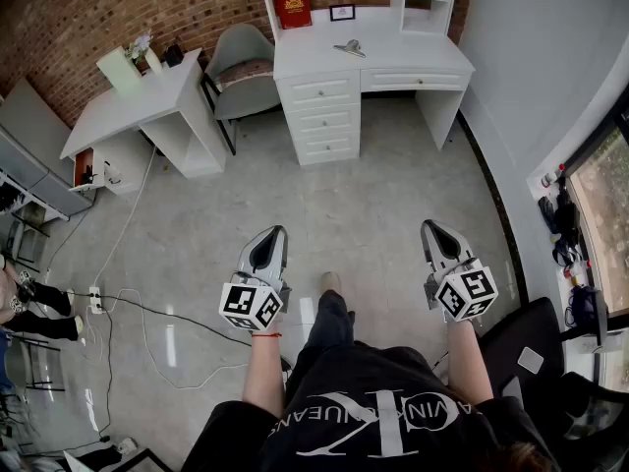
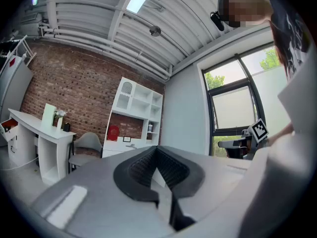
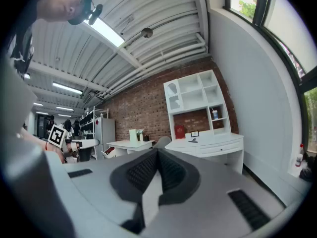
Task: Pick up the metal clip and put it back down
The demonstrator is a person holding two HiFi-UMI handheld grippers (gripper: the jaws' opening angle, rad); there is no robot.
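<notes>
Your left tongs [image 1: 272, 234] and right tongs [image 1: 433, 228] are both clenched on nothing and held level above the floor [image 1: 295, 200]. The metal clip [image 1: 349, 48] lies well ahead of you, near the middle of the white counter [image 1: 418, 55]. Walk right up to the counter first and release the jaws of one tongs before they reach the clip. Then come in low so the pads straddle its raised part, because thin metal will probably slip unless you squeeze it squarely.
</notes>
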